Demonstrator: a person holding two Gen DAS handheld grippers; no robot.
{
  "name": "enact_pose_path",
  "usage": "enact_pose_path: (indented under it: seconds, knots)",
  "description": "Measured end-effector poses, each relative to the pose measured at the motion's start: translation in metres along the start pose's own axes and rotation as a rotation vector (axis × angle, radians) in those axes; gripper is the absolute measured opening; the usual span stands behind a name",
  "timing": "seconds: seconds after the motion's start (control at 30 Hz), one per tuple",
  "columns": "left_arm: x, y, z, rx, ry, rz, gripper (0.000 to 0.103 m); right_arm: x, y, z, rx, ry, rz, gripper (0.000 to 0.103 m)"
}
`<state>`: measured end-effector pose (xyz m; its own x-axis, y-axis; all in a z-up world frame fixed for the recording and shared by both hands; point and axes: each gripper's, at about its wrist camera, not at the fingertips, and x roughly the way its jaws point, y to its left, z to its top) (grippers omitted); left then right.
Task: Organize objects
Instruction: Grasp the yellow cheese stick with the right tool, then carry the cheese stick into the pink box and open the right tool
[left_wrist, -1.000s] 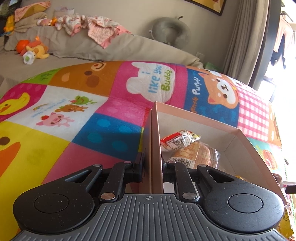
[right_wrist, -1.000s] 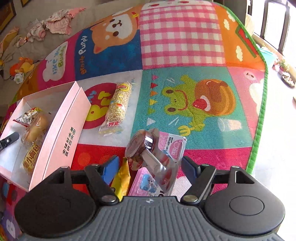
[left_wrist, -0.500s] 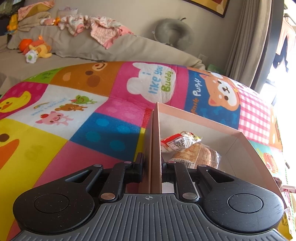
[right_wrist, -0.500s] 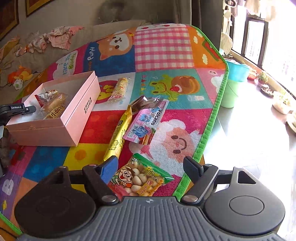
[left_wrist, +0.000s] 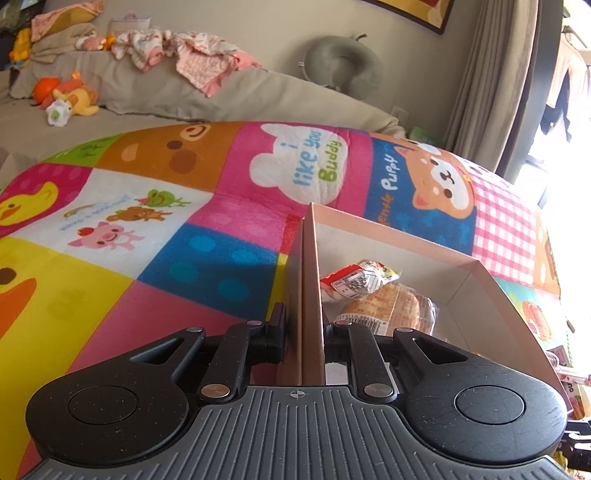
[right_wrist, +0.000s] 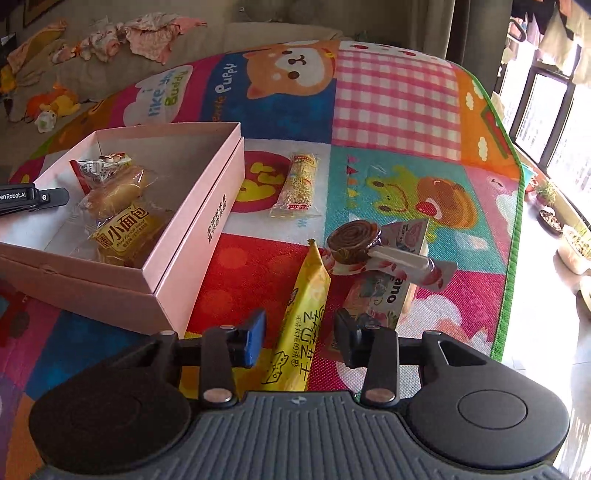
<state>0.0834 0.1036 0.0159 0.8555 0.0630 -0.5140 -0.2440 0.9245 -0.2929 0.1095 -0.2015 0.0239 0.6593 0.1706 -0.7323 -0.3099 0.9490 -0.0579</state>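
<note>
My left gripper (left_wrist: 305, 332) is shut on the near side wall of the open pink box (left_wrist: 312, 280), one finger outside and one inside. The box (right_wrist: 192, 236) holds several wrapped breads (right_wrist: 125, 229). My right gripper (right_wrist: 299, 338) is open, its fingers on either side of a long yellow snack packet (right_wrist: 306, 310) lying on the mat beside the box. Just past it lie a chocolate swirl lollipop (right_wrist: 352, 238) and a pink Volcano packet (right_wrist: 384, 295). A wrapped cereal bar (right_wrist: 299, 184) lies farther off.
A colourful cartoon play mat (right_wrist: 395, 99) covers the floor. A grey sofa (left_wrist: 184, 96) with clothes and soft toys stands behind it. The mat's green edge (right_wrist: 511, 258) and bare floor with plant pots lie to the right, by the window.
My right gripper drew back and up, then came down and forward over the yellow packet with its jaws narrower. My left gripper has stayed clamped on the box wall.
</note>
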Motion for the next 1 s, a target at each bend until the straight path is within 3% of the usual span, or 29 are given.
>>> enact_pose_path:
  seconds: [0.07,0.27,0.5,0.57,0.7,0.83,1.0]
  knots:
    - [-0.001,-0.001,0.000,0.007,0.005,0.002,0.017,-0.002,0.002,-0.004,0.018,0.038,0.048,0.027]
    - [-0.001,-0.002,0.005,0.034,0.042,-0.003,0.018,-0.030,0.006,-0.019,0.007,0.076,0.056,0.021]
    - [-0.005,-0.009,0.013,0.091,0.041,0.023,0.017,-0.069,0.009,-0.028,-0.013,0.024,0.084,0.016]
    - [-0.006,-0.011,0.018,0.112,0.051,0.023,0.017,-0.069,0.014,-0.034,-0.050,0.005,0.051,0.017]
    - [-0.007,-0.012,0.028,0.161,0.099,0.006,0.014,-0.066,0.013,-0.041,-0.051,-0.017,0.023,0.025]
    - [-0.004,-0.013,0.032,0.199,0.143,-0.003,0.015,-0.062,0.008,-0.041,-0.047,-0.041,0.047,0.050]
    - [-0.003,-0.016,0.030,0.210,0.144,0.009,0.015,-0.044,0.009,-0.037,-0.037,-0.026,0.090,0.053]
